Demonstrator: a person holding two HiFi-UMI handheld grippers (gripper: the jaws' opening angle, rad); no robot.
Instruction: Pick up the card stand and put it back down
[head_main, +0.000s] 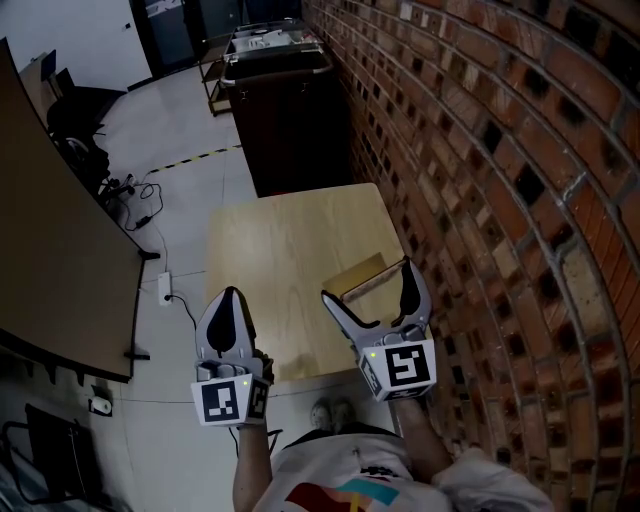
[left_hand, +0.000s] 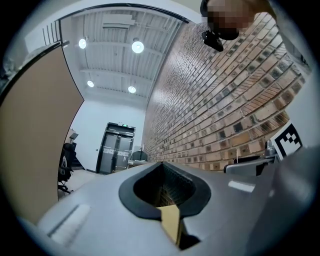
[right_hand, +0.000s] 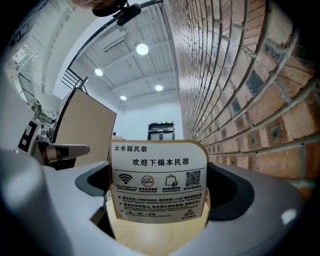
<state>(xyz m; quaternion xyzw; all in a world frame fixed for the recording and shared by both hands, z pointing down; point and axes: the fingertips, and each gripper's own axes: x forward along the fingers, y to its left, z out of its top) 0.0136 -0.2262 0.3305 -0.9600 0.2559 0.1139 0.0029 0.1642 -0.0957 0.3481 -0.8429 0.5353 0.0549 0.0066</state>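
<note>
The card stand (head_main: 366, 277) sits on the table (head_main: 280, 240), at the near corner on the table's wall side. Its long axis runs slantwise across that corner, from the table's near edge up towards the wall-side edge. It stands upright, and its printed face points back at you, straight into the right gripper view.

Your right gripper (head_main: 367, 283) is spread wide over that same corner, one jaw at each end of the stand. The long axis lies across the gap from jaw to jaw. In the right gripper view dark padding shows on both sides of the card, so the jaws flank it without clamping it.

Your left gripper (head_main: 230, 300) hovers at the table's near edge, on the side away from the wall. Its jaws are pressed together with nothing between them; only a thin pale sliver of tabletop shows past them.

The card (right_hand: 157, 175) is a flat white panel with rounded top corners. It carries dark printed lines, a row of small icons and a square code. It rises from a pale wooden base (right_hand: 160, 235) with a smooth grain. The table is a small square of light wood, matt and bare elsewhere. Both grippers are smooth grey plastic with black pads inside the jaws
</note>
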